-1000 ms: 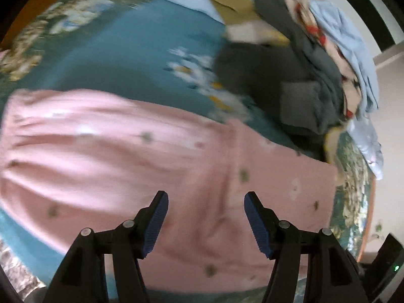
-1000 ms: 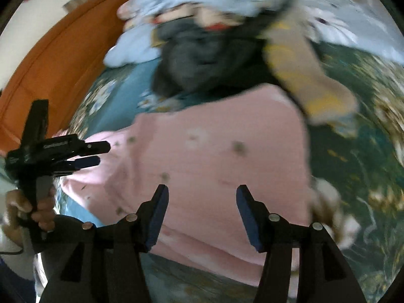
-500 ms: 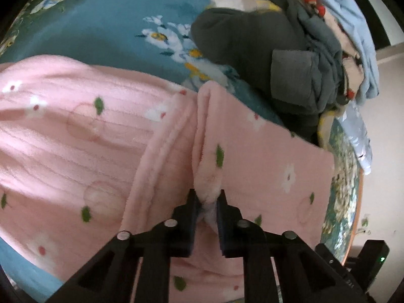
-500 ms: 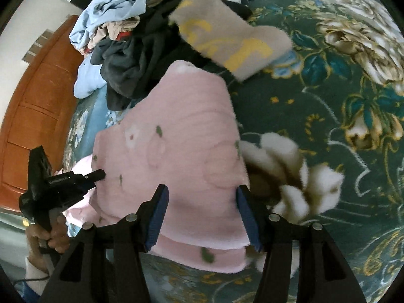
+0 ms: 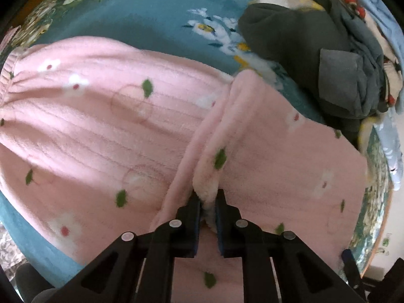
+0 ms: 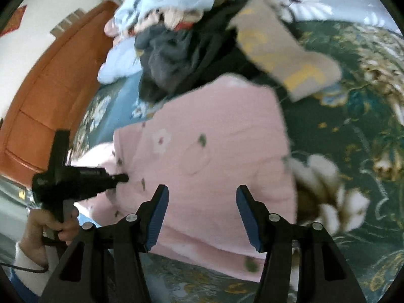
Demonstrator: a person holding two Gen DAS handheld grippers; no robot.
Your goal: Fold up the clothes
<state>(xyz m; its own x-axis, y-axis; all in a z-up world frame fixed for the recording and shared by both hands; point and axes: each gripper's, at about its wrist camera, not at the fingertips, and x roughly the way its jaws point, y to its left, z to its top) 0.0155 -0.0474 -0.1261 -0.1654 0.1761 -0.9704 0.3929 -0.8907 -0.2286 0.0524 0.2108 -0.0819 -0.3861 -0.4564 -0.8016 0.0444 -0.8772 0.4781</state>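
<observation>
1. Over on the left, the left gripper (image 5: 207,202) has its fingers (image 5: 194,208) clamped on a raised ridge of the pink fleece garment (image 5: 101,131), pinching the fluffy fold between the blue pads.
2. That garment, dotted with white flowers and green leaves, lies spread across the bed's teal floral blanket (image 5: 141,10), its ribbed cuff at the far left edge.
3. From the right wrist view, the person's left hand (image 6: 48,224) grips the handle of that left tool, its tip touching the garment's left edge.
4. In the middle, the right gripper (image 6: 202,214) hovers with fingers spread wide, nothing between them, the pink fleece lying flat just beyond.
5. Far behind sits a heap of unfolded clothes (image 6: 181,38): dark grey pieces, pale blue fabric on top.
6. To the right, a beige sleeve with yellow stripes (image 6: 285,58) sticks out over the dark green flowered bedspread (image 6: 353,131).
</observation>
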